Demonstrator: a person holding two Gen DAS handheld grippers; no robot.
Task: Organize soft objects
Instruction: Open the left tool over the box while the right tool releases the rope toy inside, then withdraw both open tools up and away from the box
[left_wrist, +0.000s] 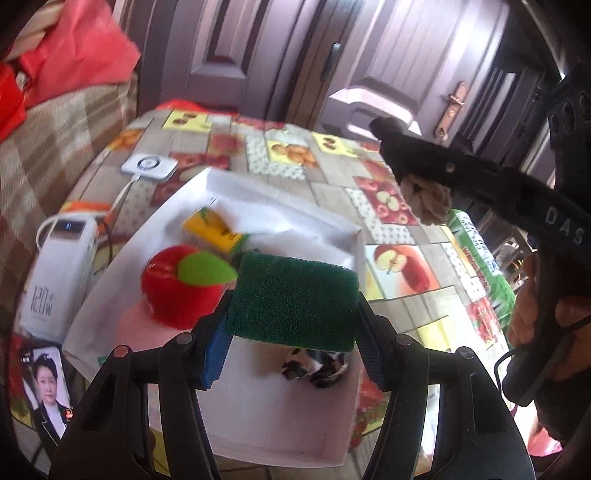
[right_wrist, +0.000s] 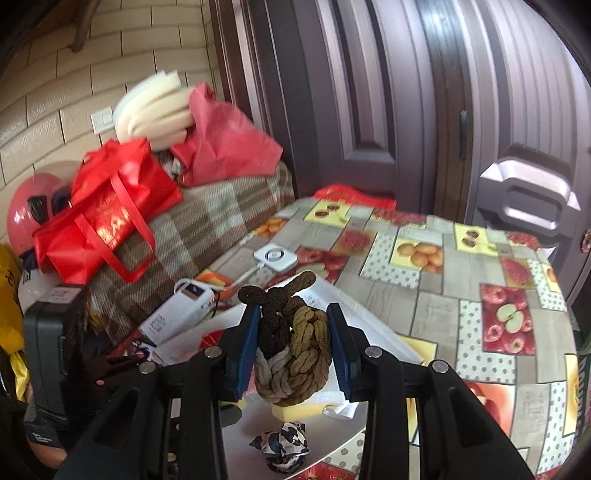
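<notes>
Green scouring sponge (left_wrist: 295, 299) clamped in your left gripper (left_wrist: 291, 332), knotted rope toy (right_wrist: 291, 347) clamped in your right gripper (right_wrist: 293, 350), both over the white tray (left_wrist: 280, 417): lower squarely, release inside walls.

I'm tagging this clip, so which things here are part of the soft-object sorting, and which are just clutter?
Part of the job: green sponge, knotted rope toy, red plush apple, yellow sponge, spotted scrunchie, white tray.

Clutter: power bank, white charger puck, phone, red bag.

Both wrist views angled down, close, sharing white tray (left_wrist: 280, 435)
</notes>
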